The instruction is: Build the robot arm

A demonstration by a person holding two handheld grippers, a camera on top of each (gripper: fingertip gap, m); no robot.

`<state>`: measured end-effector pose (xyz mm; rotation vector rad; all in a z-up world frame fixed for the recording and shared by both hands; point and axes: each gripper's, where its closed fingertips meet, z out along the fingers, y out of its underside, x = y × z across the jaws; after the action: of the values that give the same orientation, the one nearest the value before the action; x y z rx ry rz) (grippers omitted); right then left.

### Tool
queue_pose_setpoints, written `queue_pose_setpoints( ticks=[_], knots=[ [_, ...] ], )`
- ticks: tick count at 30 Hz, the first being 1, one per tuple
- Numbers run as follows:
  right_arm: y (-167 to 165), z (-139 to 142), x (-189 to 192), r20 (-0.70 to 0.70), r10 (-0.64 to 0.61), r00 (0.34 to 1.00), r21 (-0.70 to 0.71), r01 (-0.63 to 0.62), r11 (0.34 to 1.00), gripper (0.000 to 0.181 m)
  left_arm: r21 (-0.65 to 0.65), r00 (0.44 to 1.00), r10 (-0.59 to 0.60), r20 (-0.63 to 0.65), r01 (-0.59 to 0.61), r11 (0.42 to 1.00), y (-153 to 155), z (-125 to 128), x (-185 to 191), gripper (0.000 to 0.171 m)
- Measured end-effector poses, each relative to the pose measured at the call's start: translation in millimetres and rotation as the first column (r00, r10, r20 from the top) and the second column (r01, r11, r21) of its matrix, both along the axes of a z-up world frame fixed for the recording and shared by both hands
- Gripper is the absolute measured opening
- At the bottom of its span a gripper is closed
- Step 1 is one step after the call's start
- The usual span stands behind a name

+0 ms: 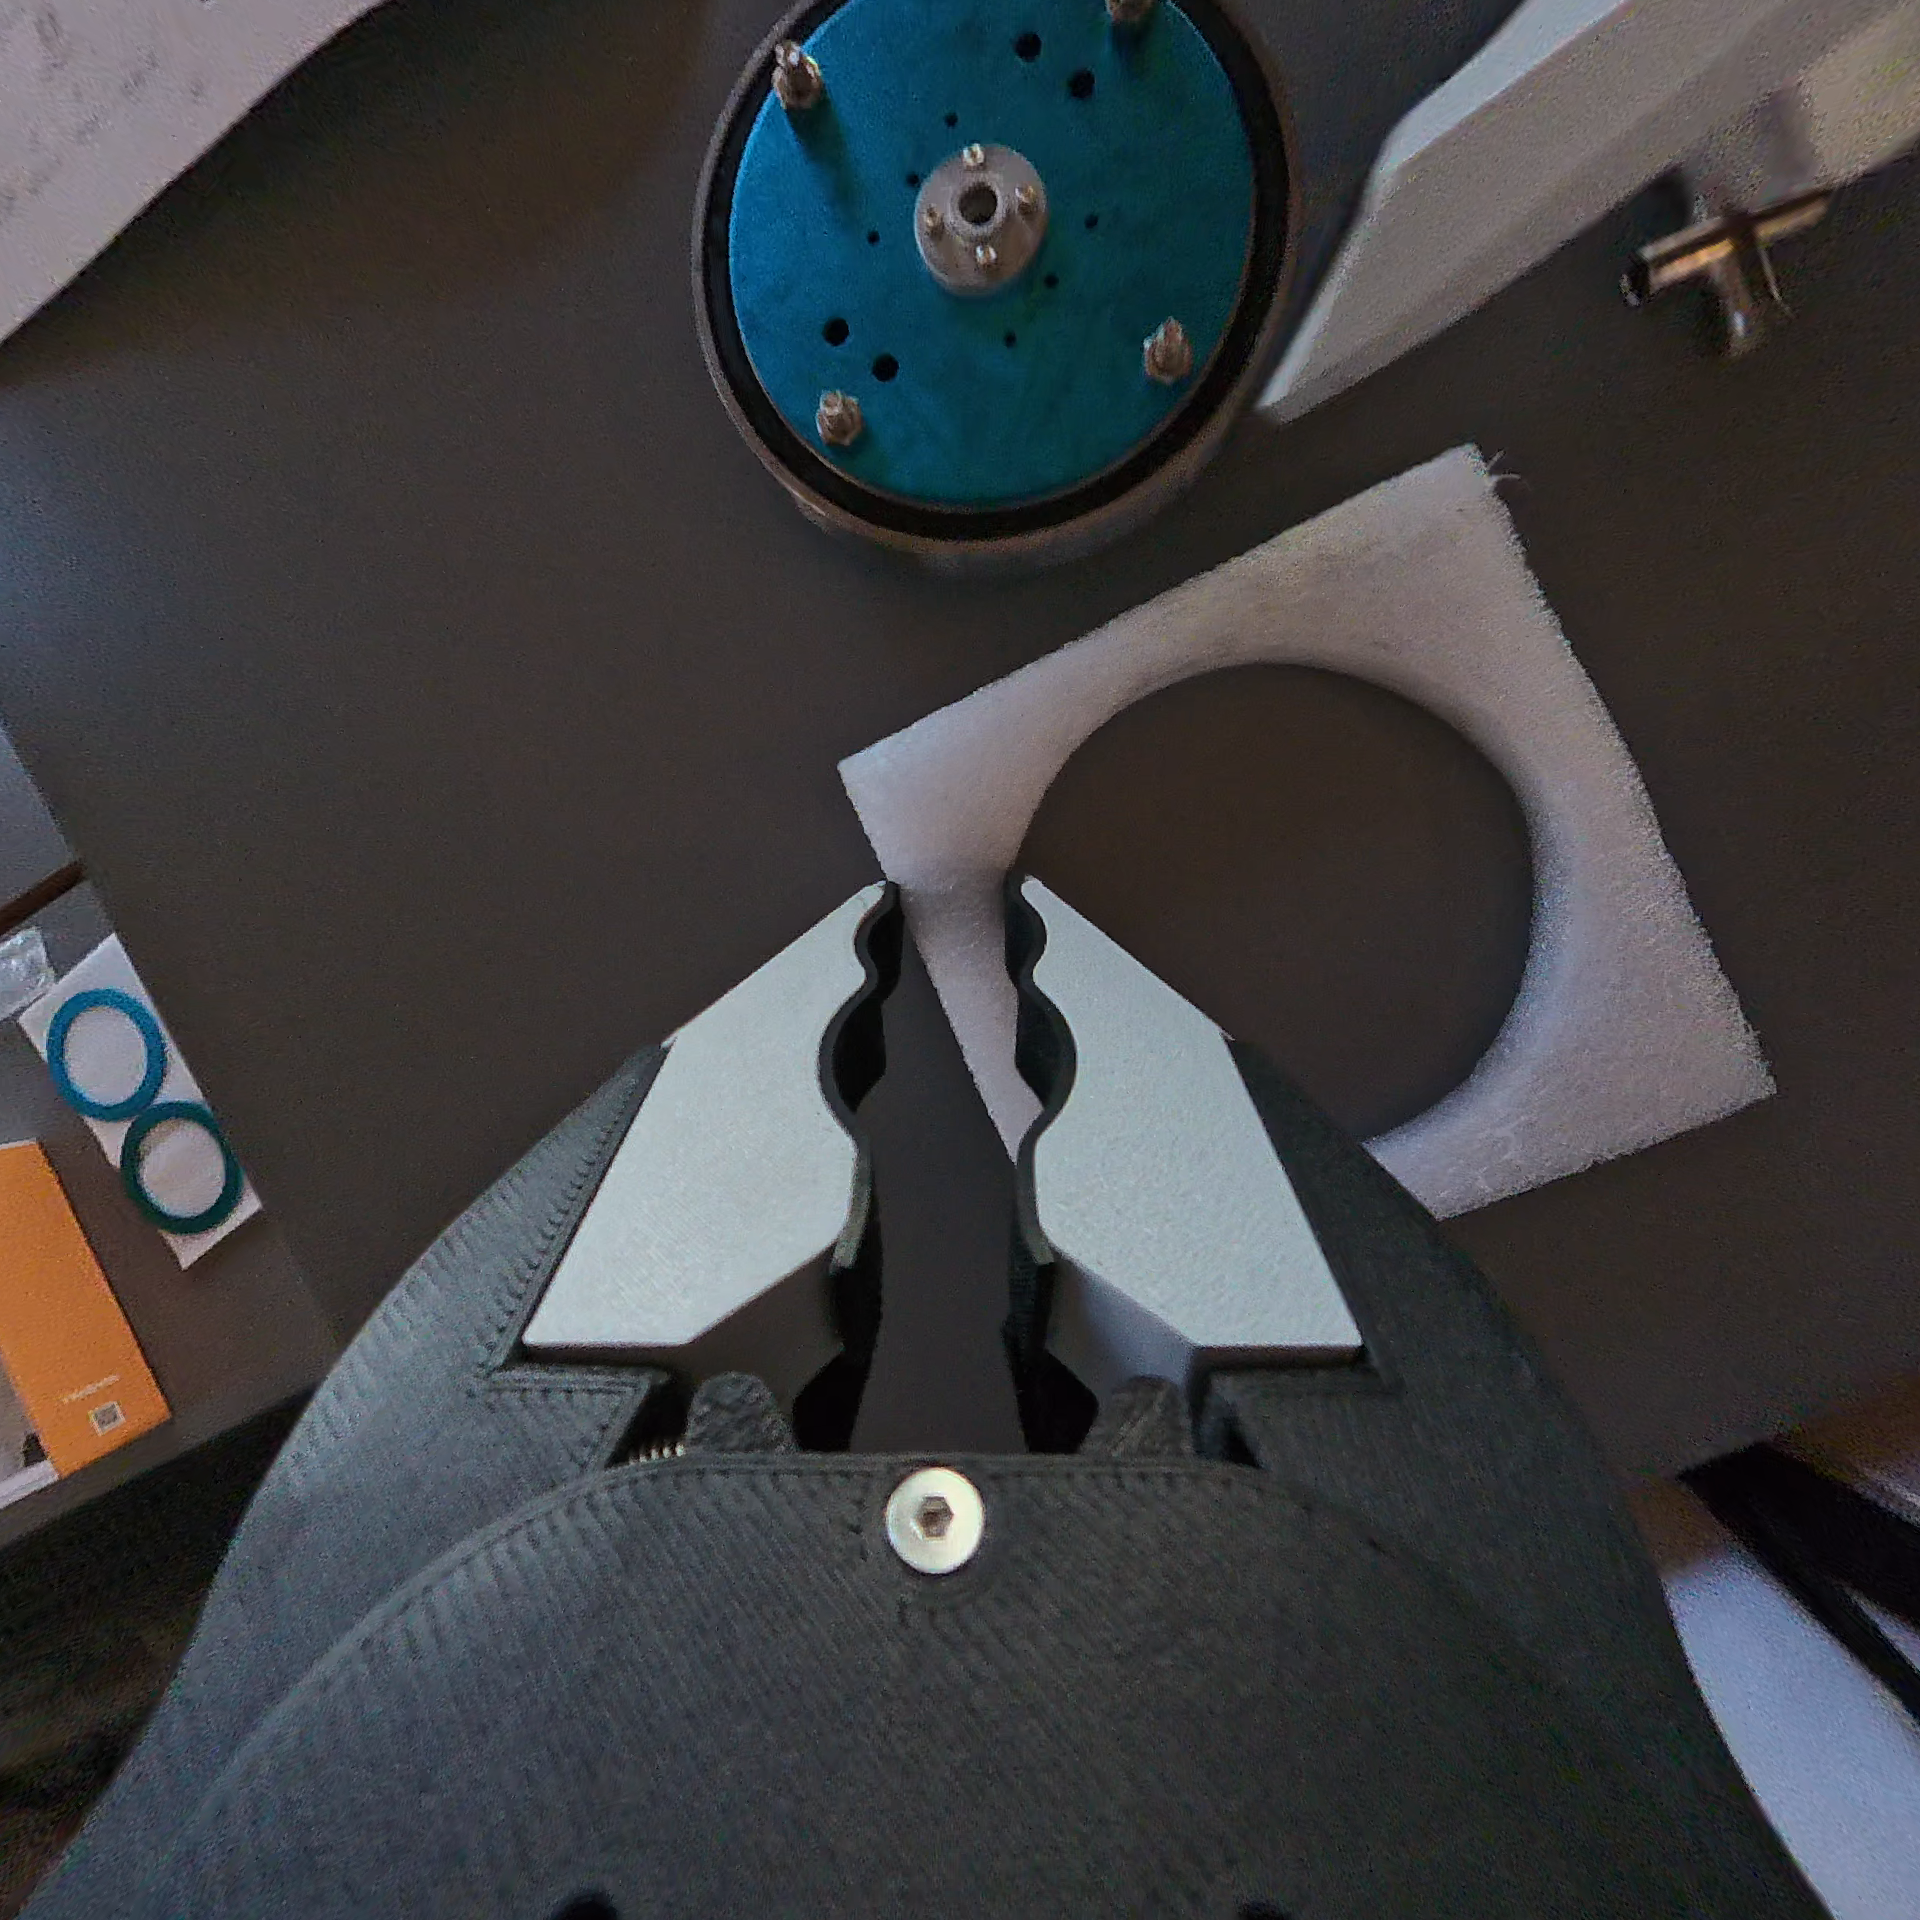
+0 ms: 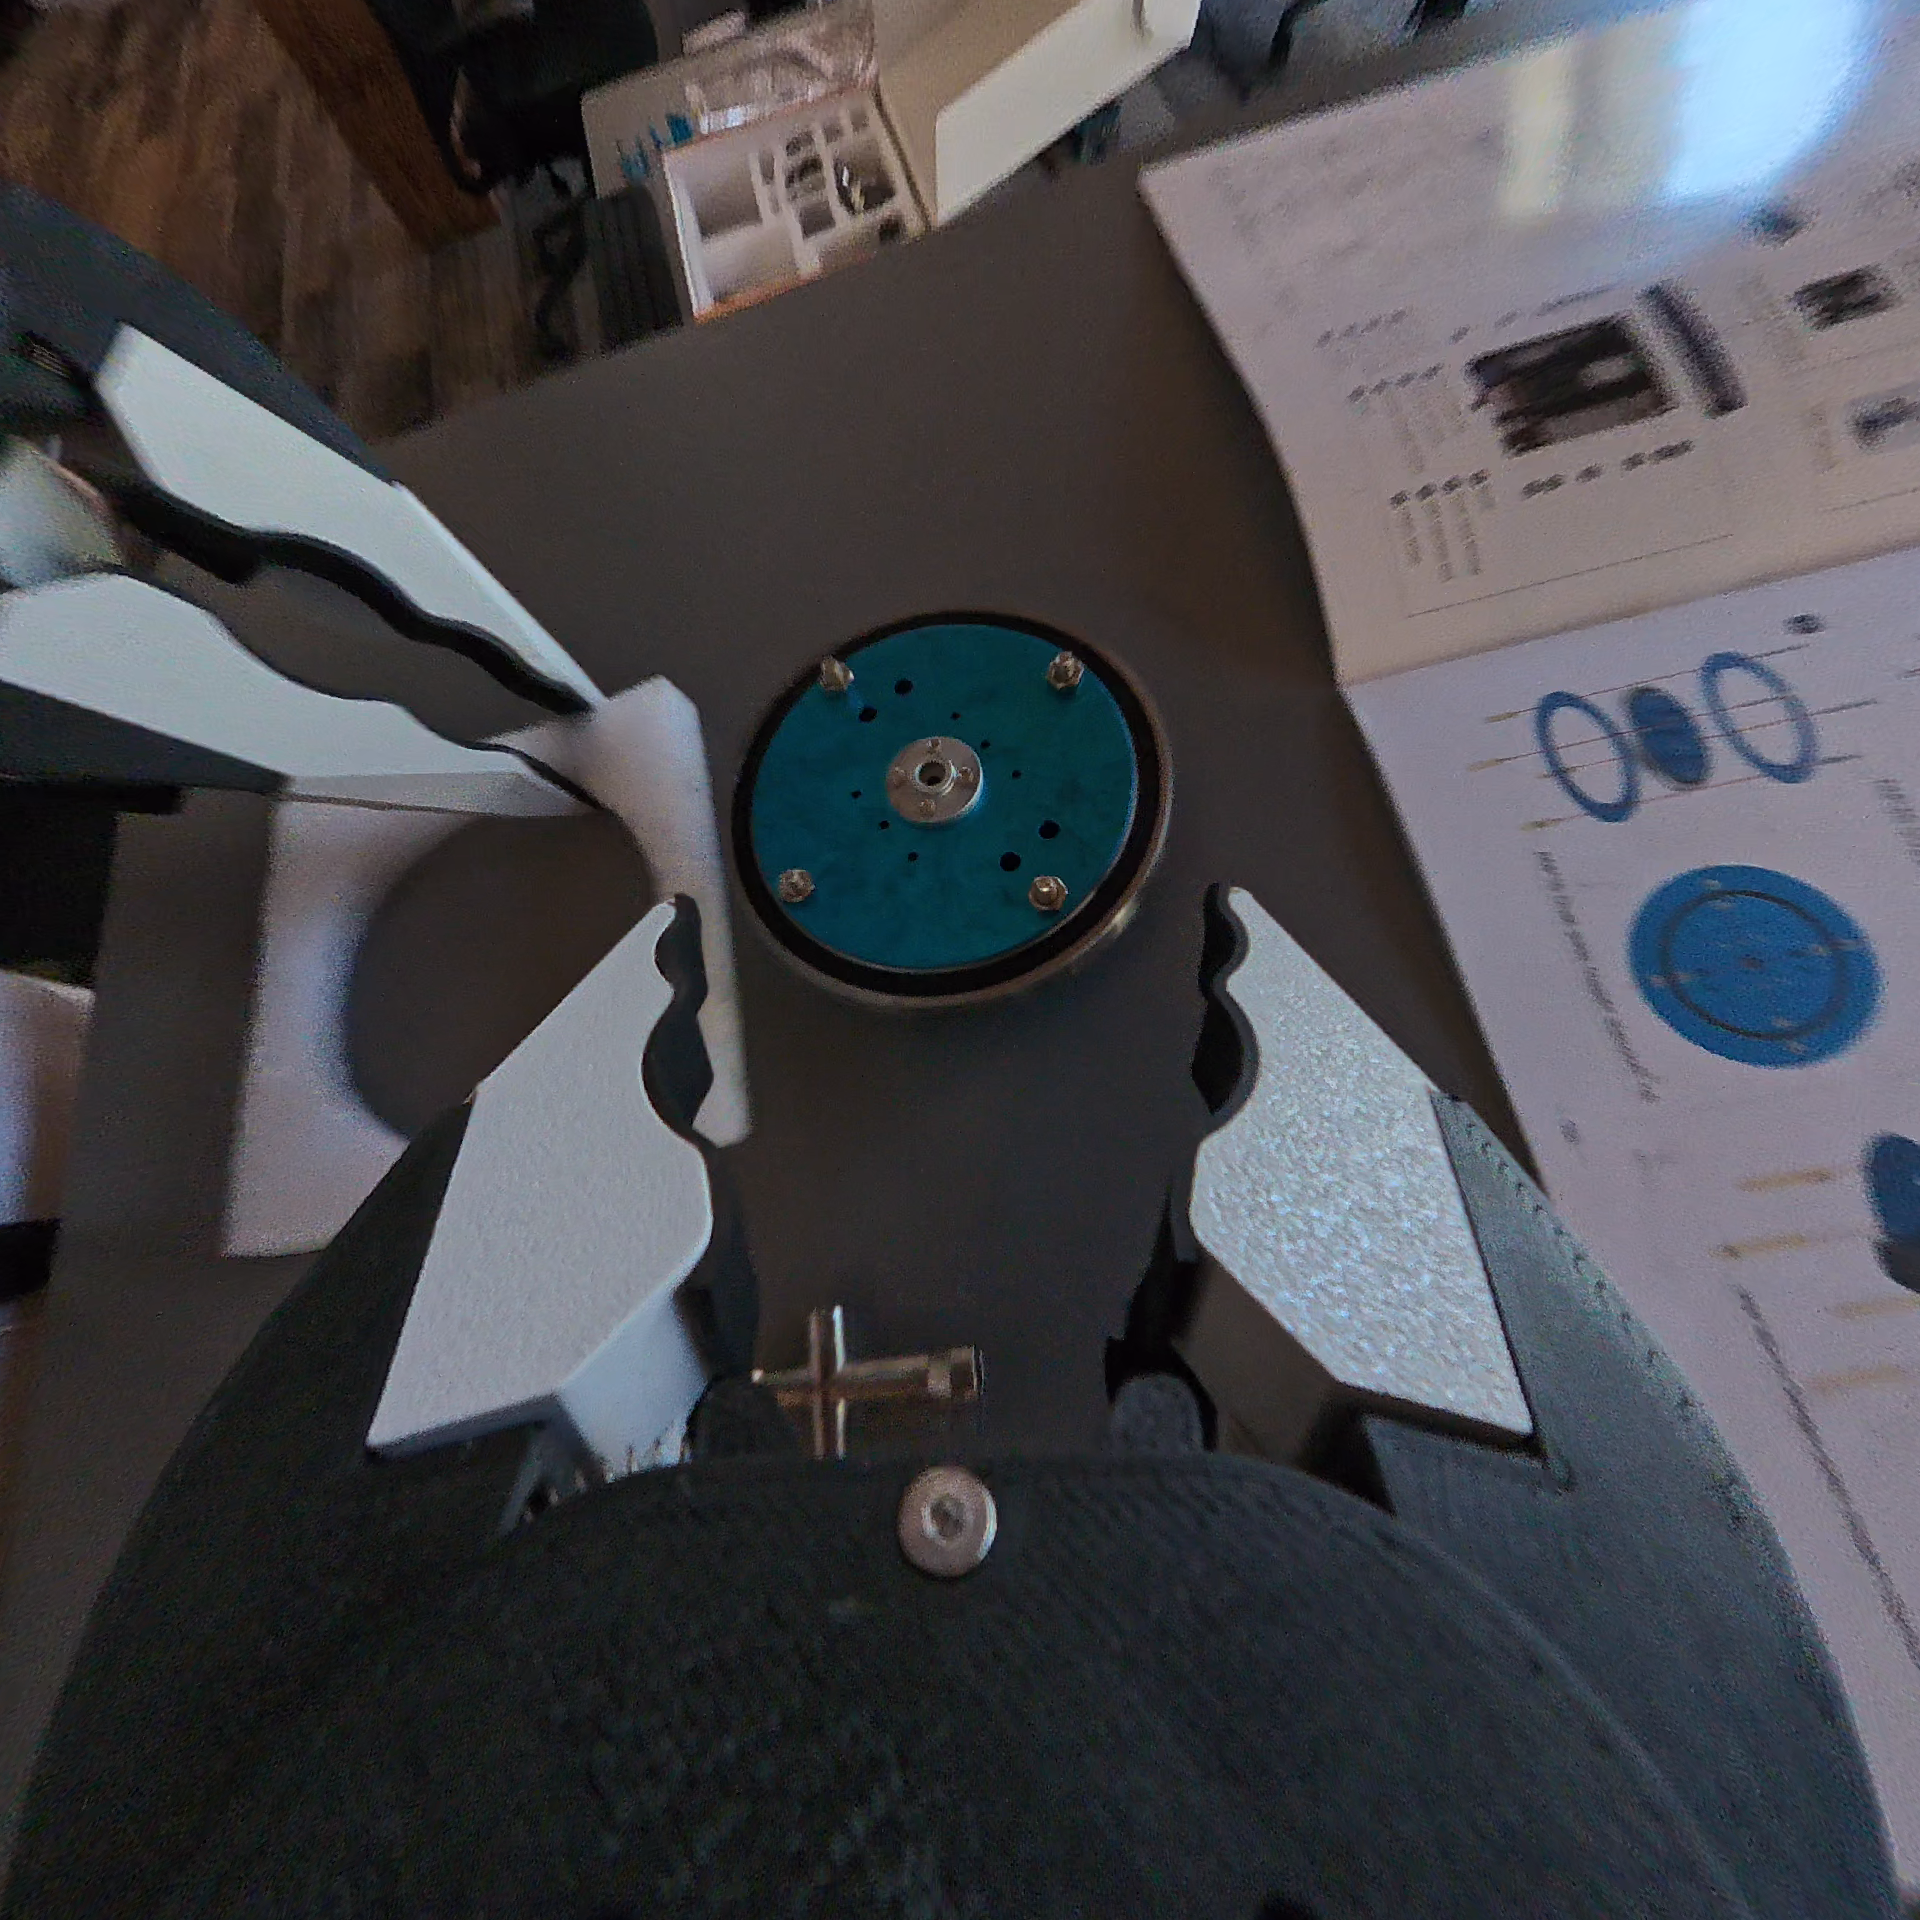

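Note:
My left gripper [image 1: 956, 891] is shut on a corner of a white foam square [image 1: 1558, 727] with a round hole cut in it. The right wrist view shows it from the side, pinching that foam [image 2: 665, 748]. A round wheel with a blue disc face [image 1: 987, 260], several studs and a metal hub lies on the dark table beyond the foam. My right gripper [image 2: 951, 899] is open wide and empty, just short of the blue disc [image 2: 945, 800]. A small metal cross-shaped tool [image 2: 842, 1382] lies on the table between its fingers, and also shows in the left wrist view [image 1: 1725, 249].
Printed paper sheets [image 2: 1662, 831] with diagrams cover the table's right side, and one shows in the left wrist view [image 1: 104, 125]. A card with two teal rings [image 1: 135, 1112] and an orange box [image 1: 62, 1299] lie at the left. Boxes [image 2: 790, 208] stand past the far edge.

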<state>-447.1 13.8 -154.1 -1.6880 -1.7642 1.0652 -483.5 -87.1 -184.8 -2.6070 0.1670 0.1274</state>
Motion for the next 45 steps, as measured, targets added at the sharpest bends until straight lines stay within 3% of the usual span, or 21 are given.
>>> queue_pose_setpoints(
  ticks=[2, 4, 6, 8, 10, 14, 16, 18, 22, 27, 33, 35, 38, 42, 43, 45],
  knots=[
    [-2, 21, 16, -0.047, -0.015, 0.999, -0.023, 0.014, 1.0, 0.095, 0.006, 0.999, 0.051, 0.001, -0.051, 0.999, 4, 0, 0, 0.021],
    [-11, 30, 33, -0.059, -0.009, 0.998, -0.037, 0.007, 0.999, 0.093, 0.023, 0.995, 0.031, 0.091, -0.034, 0.999, 4, 1, 15, 0.034],
    [-22, 21, 44, -0.021, 0.032, 0.999, 0.014, -0.032, 0.999, 0.092, 0.082, 0.983, 0.032, 0.18, -0.047, 0.996, 4, 11, 22, 0.046],
    [-18, 13, 45, 0.005, 0.077, 0.997, 0.122, -0.077, 0.99, 0.079, 0.162, 0.973, 0.052, 0.224, -0.09, 0.983, 8, 26, 14, 0.057],
    [-7, 13, 36, -0.011, 0.161, 0.987, 0.184, -0.156, 0.97, 0.078, 0.231, 0.966, 0.051, 0.255, -0.112, 0.966, 18, 39, 5, 0.051],
    [6, -7, 20, 0.063, 0.436, 0.898, 0.184, -0.44, 0.879, 0.109, 0.16, 0.948, -0.027, 0.317, -0.026, 0.987, 42, 28, 5, 0.048],
    [8, -22, 13, 0.136, 0.506, 0.852, 0.115, -0.52, 0.846, 0.115, 0.155, 0.936, -0.048, 0.348, -0.007, 0.988, 50, 26, 8, 0.042],
    [1, -26, 6, 0.123, 0.556, 0.822, 0.035, -0.564, 0.825, 0.109, 0.146, 0.887, -0.047, 0.458, -0.023, 0.989, 53, 27, 18, 0.045],
    [6, -26, -4, 0.109, 0.531, 0.84, 0.047, -0.538, 0.841, 0.077, 0.126, 0.868, -0.037, 0.496, -0.029, 0.992, 57, 16, 16, 0.041],
    [6, -26, -7, 0.141, 0.435, 0.889, 0.114, -0.451, 0.885, 0.073, 0.124, 0.891, -0.123, 0.436, 0.076, 0.989, 56, 9, 12, 0.044],
    [-3, -23, -15, 0.198, 0.272, 0.942, 0.149, -0.303, 0.941, 0.081, 0.111, 0.904, -0.208, 0.374, 0.178, 0.978, 55, 7, -16, 0.043],
    [-15, -23, -13, 0.228, 0.278, 0.933, 0.122, -0.31, 0.943, 0.079, 0.112, 0.901, -0.223, 0.371, 0.195, 0.974, 53, 7, -32, 0.042],
    [-37, -16, -14, 0.209, 0.341, 0.916, 0.068, -0.362, 0.93, 0.053, 0.132, 0.899, -0.22, 0.378, 0.183, 0.974, 52, 8, -61, 0.041],
    [-7, -22, -26, 0.263, 0.298, 0.918, 0.189, -0.352, 0.917, 0.066, 0.17, 0.825, -0.281, 0.491, 0.226, 0.959, 41, 15, -69, 0.044],
    [-3, -22, -29, 0.256, 0.317, 0.913, 0.175, -0.366, 0.914, 0.066, 0.181, 0.808, -0.296, 0.509, 0.236, 0.955, 39, 16, -69, 0.044],
    [-3, -17, -33, 0.252, 0.354, 0.901, 0.008, -0.368, 0.93, 0.066, 0.208, 0.818, -0.32, 0.479, 0.249, 0.946, 39, 17, -71, 0.045]
  ],
)
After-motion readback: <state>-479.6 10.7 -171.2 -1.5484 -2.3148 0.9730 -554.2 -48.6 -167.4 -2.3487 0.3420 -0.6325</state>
